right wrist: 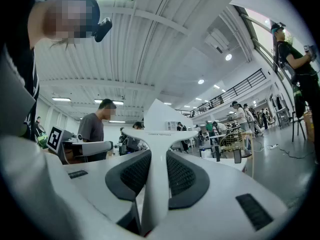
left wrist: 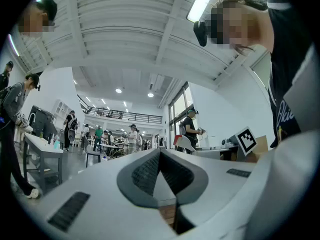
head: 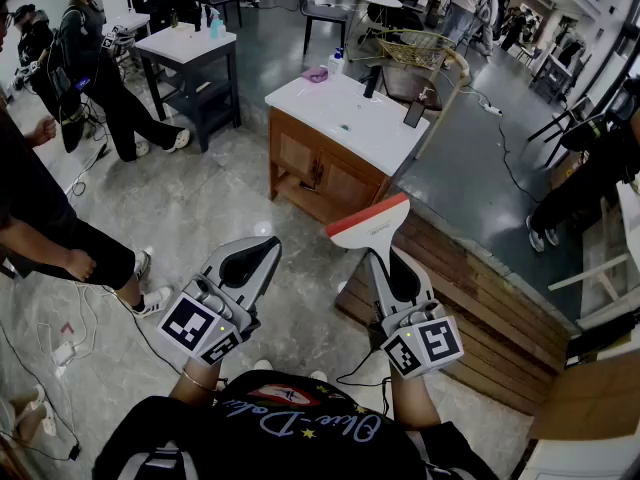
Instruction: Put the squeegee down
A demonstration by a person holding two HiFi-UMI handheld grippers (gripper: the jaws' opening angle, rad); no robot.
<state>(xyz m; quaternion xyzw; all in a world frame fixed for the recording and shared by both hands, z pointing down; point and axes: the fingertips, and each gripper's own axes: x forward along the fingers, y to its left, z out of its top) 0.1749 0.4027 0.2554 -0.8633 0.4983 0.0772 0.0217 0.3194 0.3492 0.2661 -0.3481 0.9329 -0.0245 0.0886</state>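
Observation:
My right gripper (head: 386,260) is shut on the handle of a white squeegee (head: 368,222), held in the air and pointing slightly upward. Its wide head with a red blade edge sticks out past the jaws. In the right gripper view the white handle (right wrist: 156,184) is pinched between the dark ribbed pads, and the T-shaped head (right wrist: 161,124) rises in front. My left gripper (head: 266,250) hovers beside it to the left. Its pads meet at the tips (left wrist: 159,155) and hold nothing.
Ahead stands a wooden vanity cabinet with a white sink top (head: 345,120), bearing a phone (head: 414,114) and small items. A slatted wooden platform (head: 480,303) lies to the right. Standing on the left are people (head: 95,58) and a dark table (head: 190,53). Cables trail over the floor.

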